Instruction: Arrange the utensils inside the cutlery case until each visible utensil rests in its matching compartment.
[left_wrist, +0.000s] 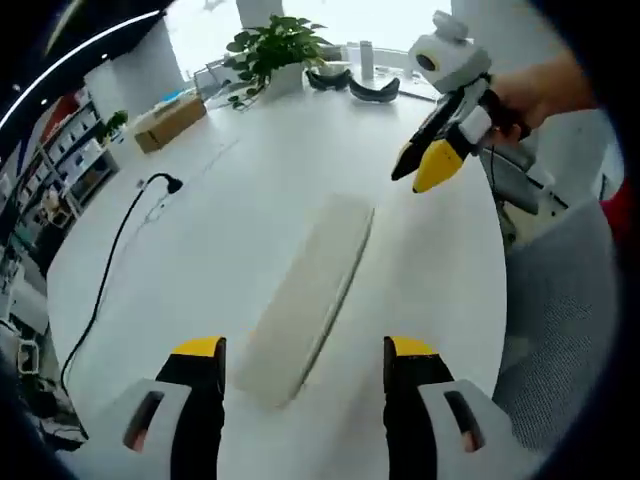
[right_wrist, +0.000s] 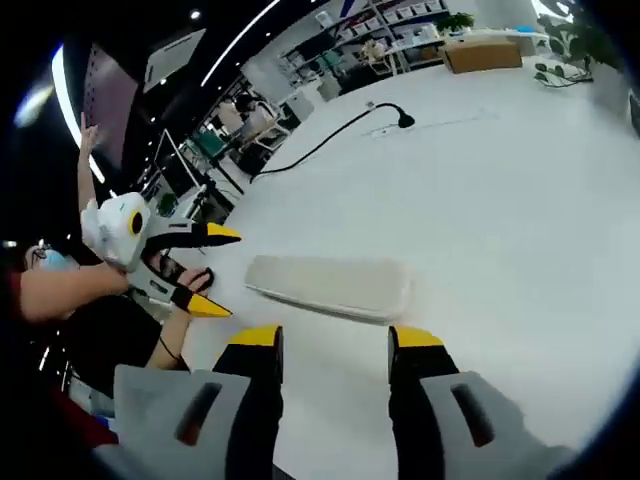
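A wide white table (left_wrist: 250, 190) fills the space before me, with a potted plant (left_wrist: 272, 47), a cardboard box (left_wrist: 170, 122) and a black cable (left_wrist: 112, 262) toward its far side, and office shelves beyond. The cutlery case (left_wrist: 308, 295) lies closed and flat near the middle of the table, a long pale oblong.

My left claw (left_wrist: 305, 350) hangs just short of the case's near end, jaws spread wide with nothing between them. My right claw (right_wrist: 333, 342) sits above the case's long side (right_wrist: 330, 284), jaws likewise wide apart and holding nothing. In the left gripper view it hovers off the far right of the case, yellow tips parted.
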